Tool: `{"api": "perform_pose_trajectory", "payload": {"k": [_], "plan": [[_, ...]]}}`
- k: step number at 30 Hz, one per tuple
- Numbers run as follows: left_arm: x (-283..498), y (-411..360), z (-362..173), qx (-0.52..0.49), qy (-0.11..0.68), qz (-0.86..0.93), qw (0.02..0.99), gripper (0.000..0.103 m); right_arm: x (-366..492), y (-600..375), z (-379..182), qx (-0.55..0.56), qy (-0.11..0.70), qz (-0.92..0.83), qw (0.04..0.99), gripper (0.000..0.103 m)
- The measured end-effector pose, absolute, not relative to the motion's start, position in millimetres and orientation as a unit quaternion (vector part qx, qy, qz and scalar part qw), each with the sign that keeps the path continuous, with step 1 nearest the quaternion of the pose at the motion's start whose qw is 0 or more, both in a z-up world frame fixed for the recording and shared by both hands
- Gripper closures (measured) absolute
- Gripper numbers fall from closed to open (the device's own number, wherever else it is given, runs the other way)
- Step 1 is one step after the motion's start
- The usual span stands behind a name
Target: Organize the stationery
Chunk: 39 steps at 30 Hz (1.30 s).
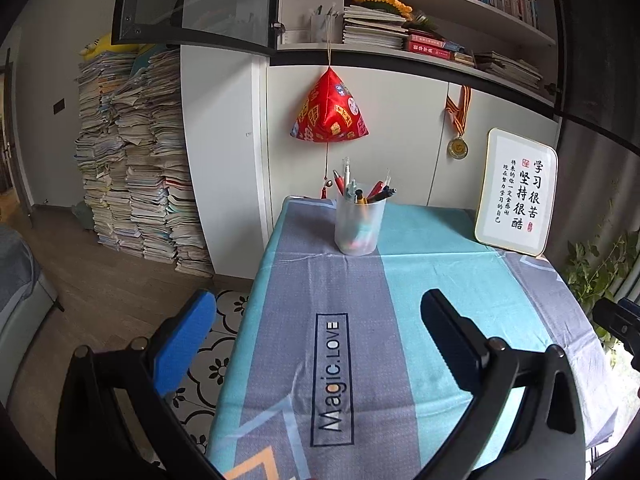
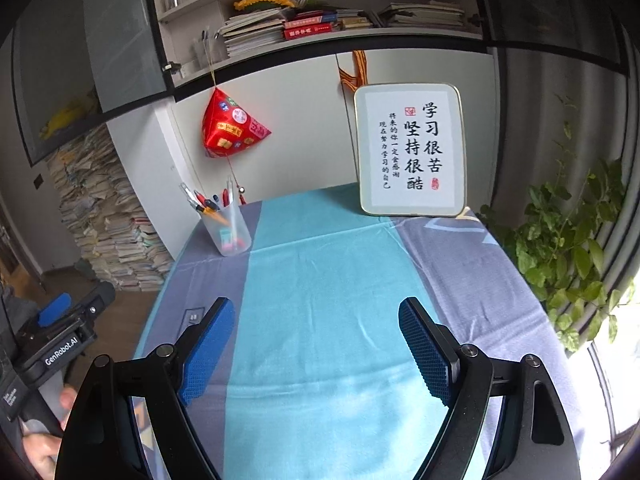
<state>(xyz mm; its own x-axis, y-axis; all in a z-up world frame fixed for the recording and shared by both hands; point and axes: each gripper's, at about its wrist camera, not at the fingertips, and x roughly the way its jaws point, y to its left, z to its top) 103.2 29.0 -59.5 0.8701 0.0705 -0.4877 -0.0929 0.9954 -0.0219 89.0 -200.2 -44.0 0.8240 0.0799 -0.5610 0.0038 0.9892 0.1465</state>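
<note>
A translucent plastic cup [image 1: 358,224] holding several pens and pencils [image 1: 366,192] stands upright at the far left of the table. It also shows in the right wrist view [image 2: 228,232]. My left gripper [image 1: 320,320] is open and empty, held back from the cup near the front of the table. My right gripper [image 2: 316,320] is open and empty over the middle of the table, to the right of the cup. The left gripper also shows at the left edge of the right wrist view [image 2: 60,320].
The table wears a blue and grey cloth [image 1: 440,280]. A framed calligraphy board [image 2: 412,152] leans on the wall at the back right. A red hanging ornament [image 1: 328,112] dangles above the cup. Tall book stacks [image 1: 132,160] stand left; a plant [image 2: 568,240] stands right.
</note>
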Motion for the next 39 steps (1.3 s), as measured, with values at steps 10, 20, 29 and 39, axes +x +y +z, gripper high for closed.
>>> {"api": "perform_pose_trajectory", "payload": {"k": [10,20,29,39], "plan": [[61,11,-58,-0.02,0.26,0.027,0.965,0.001,48,-209,-29,0.085,0.278,0.023,0.956,0.019],[30,3,-44,-0.021,0.273,0.021,0.961,0.001,16,-209,3,0.052,0.212,0.029,0.976,0.017],[17,5,-32,-0.026,0.252,0.023,0.967,0.001,1,-205,2,0.041,0.202,0.024,0.978,0.01],[7,3,-24,-0.019,0.239,0.024,0.971,0.001,-5,-205,2,0.042,0.202,0.028,0.978,0.01]]}}
